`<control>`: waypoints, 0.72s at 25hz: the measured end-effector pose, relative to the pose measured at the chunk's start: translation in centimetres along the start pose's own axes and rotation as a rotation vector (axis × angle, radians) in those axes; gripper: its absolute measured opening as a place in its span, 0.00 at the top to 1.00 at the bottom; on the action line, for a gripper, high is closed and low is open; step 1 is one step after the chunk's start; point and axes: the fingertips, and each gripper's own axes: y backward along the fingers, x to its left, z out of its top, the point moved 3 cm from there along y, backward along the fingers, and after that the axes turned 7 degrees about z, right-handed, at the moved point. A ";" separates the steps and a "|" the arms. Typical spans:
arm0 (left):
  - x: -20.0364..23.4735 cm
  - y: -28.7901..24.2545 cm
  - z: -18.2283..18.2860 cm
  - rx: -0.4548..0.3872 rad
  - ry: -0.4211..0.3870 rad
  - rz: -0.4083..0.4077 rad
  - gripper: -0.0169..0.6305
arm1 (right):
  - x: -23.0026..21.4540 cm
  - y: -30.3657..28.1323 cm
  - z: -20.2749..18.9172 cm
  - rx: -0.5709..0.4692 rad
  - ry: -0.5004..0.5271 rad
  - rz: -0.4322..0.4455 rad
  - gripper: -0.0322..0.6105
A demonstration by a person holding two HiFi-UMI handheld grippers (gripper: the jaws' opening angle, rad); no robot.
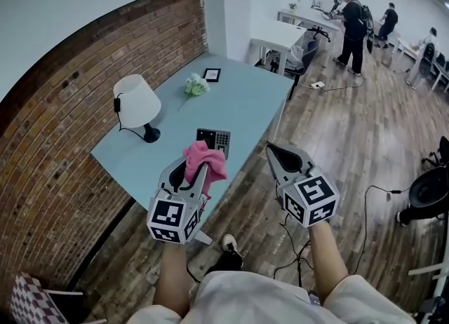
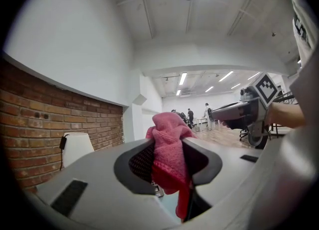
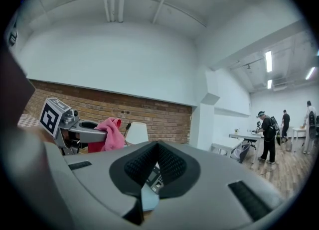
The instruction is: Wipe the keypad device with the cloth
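Note:
The keypad device [image 1: 213, 139] is a dark slab with grey keys, lying near the front edge of the pale blue table [image 1: 245, 102]; a sliver of the keypad device [image 3: 155, 180] shows under the right jaws. My left gripper [image 1: 198, 163] is shut on the pink cloth [image 1: 205, 159], held above the table edge just short of the device. The pink cloth [image 2: 169, 154] bulges up between the left gripper [image 2: 169, 147] and hangs below it. My right gripper [image 1: 278, 152] hovers off the table's front edge, to the right of the device. The right gripper [image 3: 158, 150] is shut with nothing in it.
A white lamp [image 1: 137, 104] stands at the table's left by the brick wall [image 1: 63, 126]. A small white flower bunch [image 1: 196, 86] and a framed picture [image 1: 211, 74] sit farther back. Cables [image 1: 372, 193] trail over the wooden floor. People [image 1: 351, 24] stand by distant desks.

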 end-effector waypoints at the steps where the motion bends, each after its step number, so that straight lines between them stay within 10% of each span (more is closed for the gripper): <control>1: 0.6 -1.0 0.0 0.001 0.000 0.001 0.72 | -0.6 -1.1 0.1 0.004 -0.003 0.005 0.92; 18: 10.2 -14.4 -4.3 0.061 0.083 0.038 0.72 | -6.4 -18.3 -4.3 0.160 -0.026 0.133 0.92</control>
